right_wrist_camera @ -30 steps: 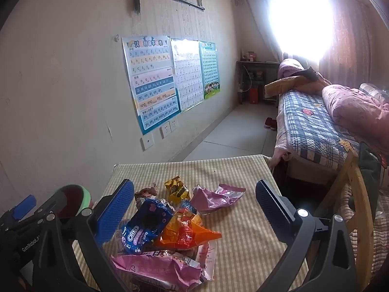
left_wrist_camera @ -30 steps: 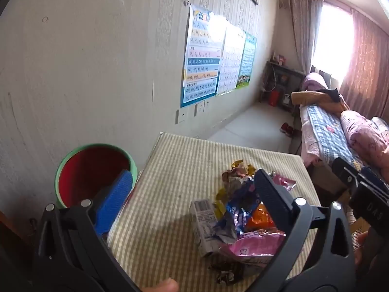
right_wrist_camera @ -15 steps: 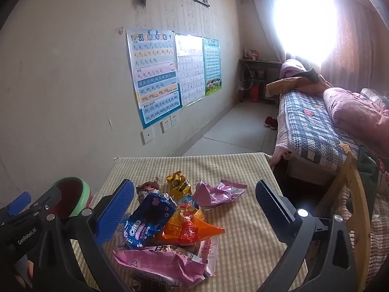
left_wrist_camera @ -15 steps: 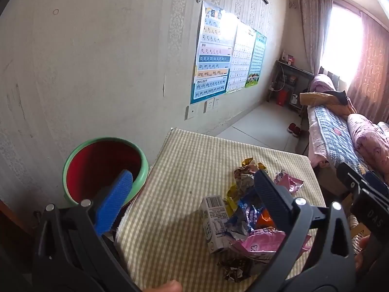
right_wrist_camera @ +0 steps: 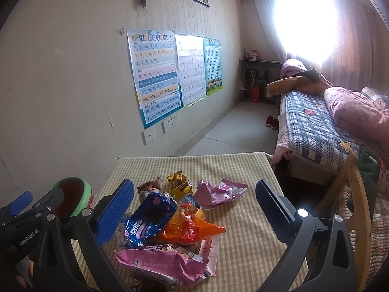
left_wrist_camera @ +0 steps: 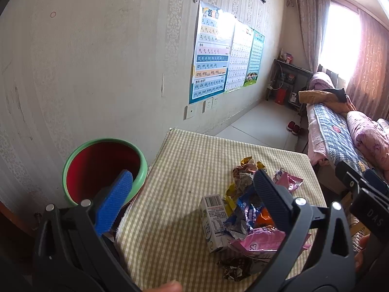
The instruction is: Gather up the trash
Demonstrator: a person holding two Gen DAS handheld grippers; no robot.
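Above the table [left_wrist_camera: 184, 155], both empty, spread tools have risen slightly.

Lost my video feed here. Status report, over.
Left gripper and right gripper open, empty. Wrapper pile untouched on table. Bin beside table, path clear.

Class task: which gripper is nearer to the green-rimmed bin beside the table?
Left. The left gripper has its blue finger right in front of the bin; the right gripper hovers over the wrapper pile, farther right.

Wall charts [right_wrist_camera: 155, 77], quilted bed [right_wrist_camera: 313, 124], red slippers [right_wrist_camera: 271, 122]
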